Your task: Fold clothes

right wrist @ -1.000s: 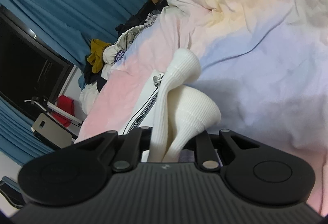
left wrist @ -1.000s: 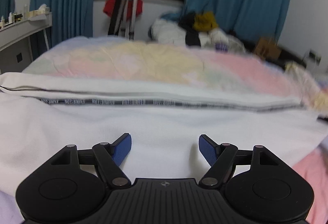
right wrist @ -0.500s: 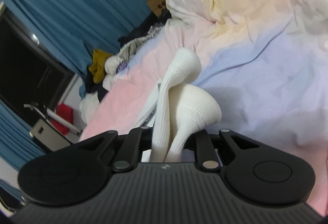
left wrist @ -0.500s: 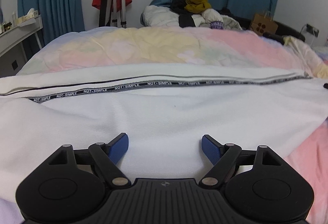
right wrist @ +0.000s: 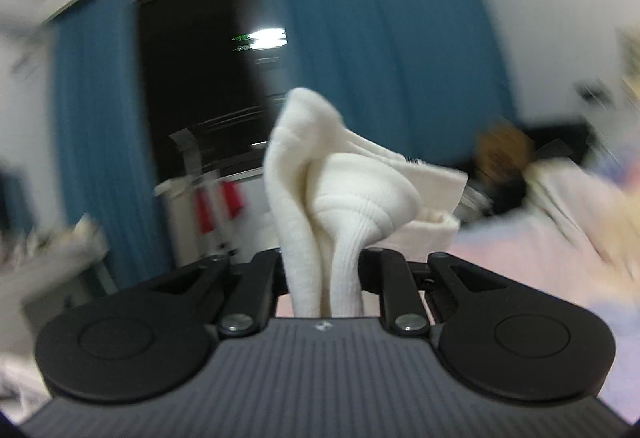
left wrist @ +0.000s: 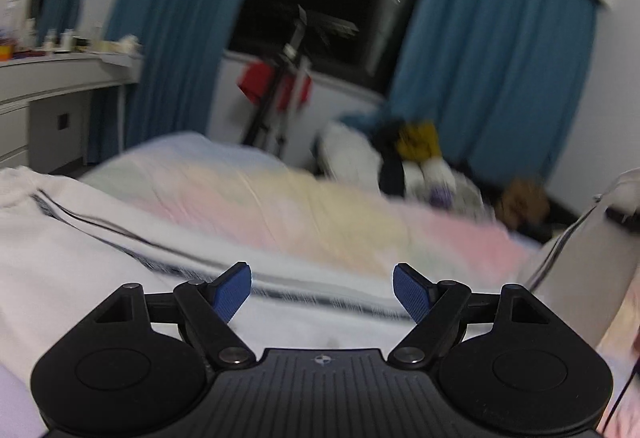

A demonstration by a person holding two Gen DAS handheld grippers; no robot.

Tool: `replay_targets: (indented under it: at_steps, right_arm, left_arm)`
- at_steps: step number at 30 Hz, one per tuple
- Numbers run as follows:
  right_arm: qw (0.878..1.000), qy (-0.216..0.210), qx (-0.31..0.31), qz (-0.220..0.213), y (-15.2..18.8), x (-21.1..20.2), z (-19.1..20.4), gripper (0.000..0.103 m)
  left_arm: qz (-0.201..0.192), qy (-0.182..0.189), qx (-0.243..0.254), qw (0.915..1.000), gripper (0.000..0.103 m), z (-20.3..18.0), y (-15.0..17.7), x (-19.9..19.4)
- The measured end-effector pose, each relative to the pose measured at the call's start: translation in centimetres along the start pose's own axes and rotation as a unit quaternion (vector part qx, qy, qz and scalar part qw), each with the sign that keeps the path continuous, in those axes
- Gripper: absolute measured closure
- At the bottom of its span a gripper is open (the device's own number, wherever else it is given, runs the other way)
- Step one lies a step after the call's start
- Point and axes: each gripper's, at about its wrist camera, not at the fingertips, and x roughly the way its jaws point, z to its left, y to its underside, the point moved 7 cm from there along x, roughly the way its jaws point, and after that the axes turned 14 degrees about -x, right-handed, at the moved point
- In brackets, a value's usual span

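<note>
Right tool (right wrist: 324,278) clamps white garment's ribbed cuff (right wrist: 340,205); left tool (left wrist: 322,292) gapes, empty.

The bed (left wrist: 280,197) has a soft cover in pale stripes of pink, yellow and light blue. A big white piece of clothing (left wrist: 72,270) lies flat on the near part of it. A dark band with a thin black line beside it runs across the white cloth. The picture is blurry.
</note>
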Motion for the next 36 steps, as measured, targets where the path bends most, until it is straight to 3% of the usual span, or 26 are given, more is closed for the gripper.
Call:
replay_targets:
  at_steps: [3,5,7,11,13,17,23,26,29,32,36]
  right_arm:
    - [0.994,-0.058,-0.096,0.001,0.4,-0.1,7.9,0.086]
    - [0.984,-0.092,-0.154,0.014,2.6,-0.4,12.8,0.087]
    - [0.969,-0.129,-0.208,0.041,6.3,-0.8,17.3,0.087]
    - [0.925,-0.205,-0.286,0.142,15.7,-1.3,23.8,0.086]
    - [0.924,-0.200,-0.299,0.130,16.6,-1.6,24.0,0.086]
    - [0.938,-0.213,-0.239,0.135,14.6,-1.0,22.4,0.086]
    - [0.946,-0.202,-0.226,0.112,12.8,-1.7,22.7,0.086]
    - [0.957,-0.188,-0.197,0.095,11.4,-2.5,22.4,0.086]
    - [0.950,-0.205,-0.214,0.097,12.1,-2.3,23.5,0.086]
    - [0.941,-0.238,-0.194,0.139,15.2,-1.4,23.7,0.085]
    - [0.943,-0.253,-0.159,0.149,15.1,-1.0,23.0,0.085]
  left_arm:
    - [-0.023,0.000,-0.055,0.9982,0.023,1.6,-2.2,-0.6]
    - [-0.025,0.001,-0.082,0.9963,0.023,2.6,-3.2,-0.6]
    - [-0.014,-0.004,-0.093,0.9956,0.023,3.3,-3.3,0.0]
    - [0.017,-0.016,-0.090,0.9957,0.023,3.9,-2.4,1.2]
    - [0.025,-0.013,-0.086,0.9959,0.023,3.8,-1.9,1.5]
    - [0.029,-0.009,-0.073,0.9969,0.023,3.4,-1.5,2.2]
    - [0.026,-0.023,-0.058,0.9977,0.023,4.0,-0.6,2.6]
    - [0.025,-0.040,-0.040,0.9981,0.023,4.3,-0.8,2.5]
    - [0.037,-0.051,-0.040,0.9972,0.023,4.6,-1.4,2.1]
    - [0.041,-0.071,-0.039,0.9959,0.023,5.2,-2.5,1.0]
    - [0.047,-0.092,-0.013,0.9946,0.023,6.0,-3.8,-1.4]
